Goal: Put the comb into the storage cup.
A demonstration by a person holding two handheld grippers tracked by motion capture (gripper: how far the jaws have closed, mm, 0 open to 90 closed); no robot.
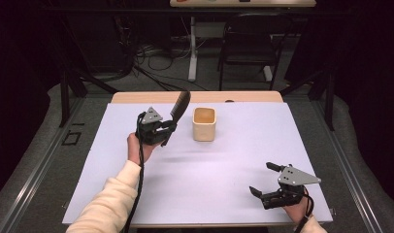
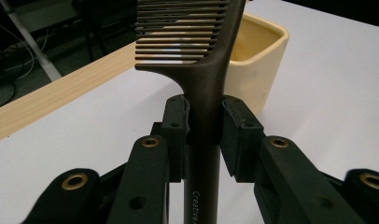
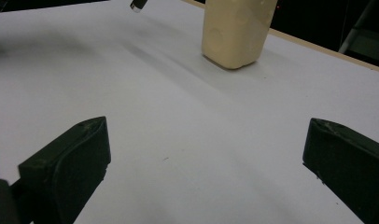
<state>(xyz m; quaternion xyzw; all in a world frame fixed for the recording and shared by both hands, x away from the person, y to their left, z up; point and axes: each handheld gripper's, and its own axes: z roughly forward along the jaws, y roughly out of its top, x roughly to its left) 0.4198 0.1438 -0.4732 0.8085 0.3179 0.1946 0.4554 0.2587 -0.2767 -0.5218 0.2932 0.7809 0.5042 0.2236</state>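
A flat white rectangular worktop (image 1: 219,179) with a pale wooden strip showing along its far edge is carrying a single cream-coloured, square-mouthed open cup (image 1: 204,124), which is standing upright on it near the middle of that far side.

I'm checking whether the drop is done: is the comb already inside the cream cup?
No: the comb is clamped by its handle between the left gripper jaws, outside the cup.
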